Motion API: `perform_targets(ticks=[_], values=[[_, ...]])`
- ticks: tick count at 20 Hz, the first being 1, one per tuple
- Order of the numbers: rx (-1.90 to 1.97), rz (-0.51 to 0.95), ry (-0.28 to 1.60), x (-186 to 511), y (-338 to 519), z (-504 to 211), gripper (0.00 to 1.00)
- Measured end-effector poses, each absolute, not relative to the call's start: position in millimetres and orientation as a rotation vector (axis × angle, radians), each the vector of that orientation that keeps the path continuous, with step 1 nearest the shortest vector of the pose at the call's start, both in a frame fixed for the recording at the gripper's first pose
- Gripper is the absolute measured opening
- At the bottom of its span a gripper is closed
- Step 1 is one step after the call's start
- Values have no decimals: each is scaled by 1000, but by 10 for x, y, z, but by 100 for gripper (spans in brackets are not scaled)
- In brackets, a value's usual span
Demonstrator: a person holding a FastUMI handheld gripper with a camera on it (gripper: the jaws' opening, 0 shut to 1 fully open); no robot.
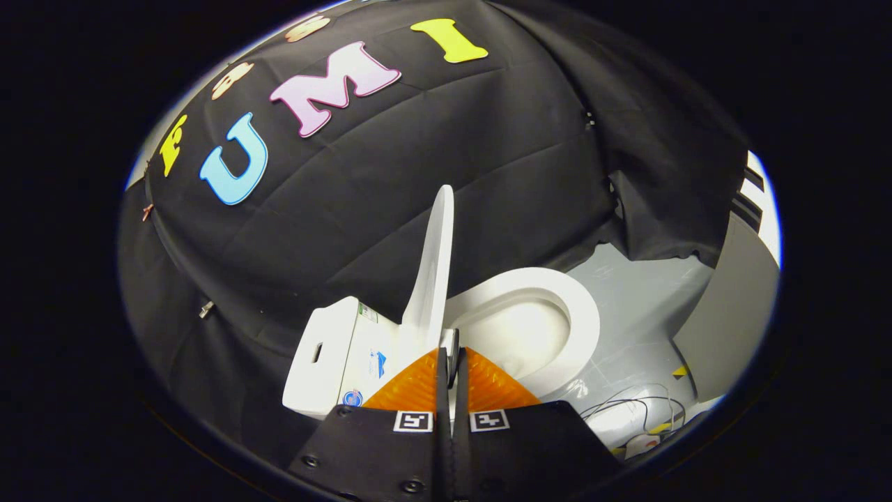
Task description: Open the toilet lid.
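Fingers (451,362) closed, nothing gripped; toilet lid (433,268) upright just ahead, bowl (557,314) exposed.

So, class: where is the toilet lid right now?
In the gripper view, the toilet lid stands upright just beyond the shut gripper, between the tank and the open seat.

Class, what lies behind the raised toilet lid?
Behind the upright lid stands the white tank and the black cloth wall. The shut gripper hides the hinge.
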State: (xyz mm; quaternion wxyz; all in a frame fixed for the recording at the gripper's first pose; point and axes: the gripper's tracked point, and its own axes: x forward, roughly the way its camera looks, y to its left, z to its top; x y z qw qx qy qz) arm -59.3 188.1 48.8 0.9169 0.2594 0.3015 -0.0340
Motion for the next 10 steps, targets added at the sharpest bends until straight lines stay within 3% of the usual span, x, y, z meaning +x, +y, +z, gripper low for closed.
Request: perform_targets(ticks=[10], values=[[369, -173, 627, -545, 2374, 790, 5]])
